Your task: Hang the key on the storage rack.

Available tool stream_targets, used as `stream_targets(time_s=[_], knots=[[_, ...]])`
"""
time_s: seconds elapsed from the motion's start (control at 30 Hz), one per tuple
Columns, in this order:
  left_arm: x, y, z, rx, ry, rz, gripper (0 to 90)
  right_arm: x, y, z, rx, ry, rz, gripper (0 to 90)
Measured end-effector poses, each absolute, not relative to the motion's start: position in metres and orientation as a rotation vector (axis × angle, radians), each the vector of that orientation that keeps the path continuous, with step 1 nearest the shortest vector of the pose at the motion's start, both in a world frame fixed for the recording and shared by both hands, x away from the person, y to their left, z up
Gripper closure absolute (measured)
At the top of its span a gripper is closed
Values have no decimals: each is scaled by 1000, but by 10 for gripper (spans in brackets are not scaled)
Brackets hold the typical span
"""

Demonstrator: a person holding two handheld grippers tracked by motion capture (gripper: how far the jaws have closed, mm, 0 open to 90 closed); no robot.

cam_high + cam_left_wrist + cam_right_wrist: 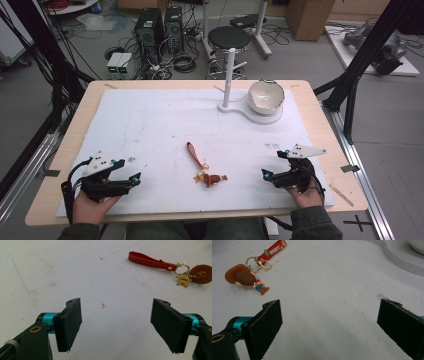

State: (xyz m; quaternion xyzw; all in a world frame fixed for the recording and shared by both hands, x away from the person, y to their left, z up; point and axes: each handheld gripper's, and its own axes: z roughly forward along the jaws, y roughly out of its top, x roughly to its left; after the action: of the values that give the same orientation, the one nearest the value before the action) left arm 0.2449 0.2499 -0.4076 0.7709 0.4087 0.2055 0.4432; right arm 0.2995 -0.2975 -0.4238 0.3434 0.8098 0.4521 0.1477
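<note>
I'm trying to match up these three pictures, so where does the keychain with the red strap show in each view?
High view: the keychain lies on the white mat, low centre, between the two hand-held grippers.
Left gripper view: upper right, strap pointing left.
Right gripper view: upper left, cowboy figure nearest.
Shared landmark: the gold ring joining strap and figure.
</note>
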Motion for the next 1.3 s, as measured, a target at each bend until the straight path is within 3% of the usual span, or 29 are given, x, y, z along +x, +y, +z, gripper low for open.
stream_targets(time_s=[1.3], knots=[[244, 253, -405, 1889, 1026, 507, 256, 306, -279, -411, 933, 2366, 1333, 52]])
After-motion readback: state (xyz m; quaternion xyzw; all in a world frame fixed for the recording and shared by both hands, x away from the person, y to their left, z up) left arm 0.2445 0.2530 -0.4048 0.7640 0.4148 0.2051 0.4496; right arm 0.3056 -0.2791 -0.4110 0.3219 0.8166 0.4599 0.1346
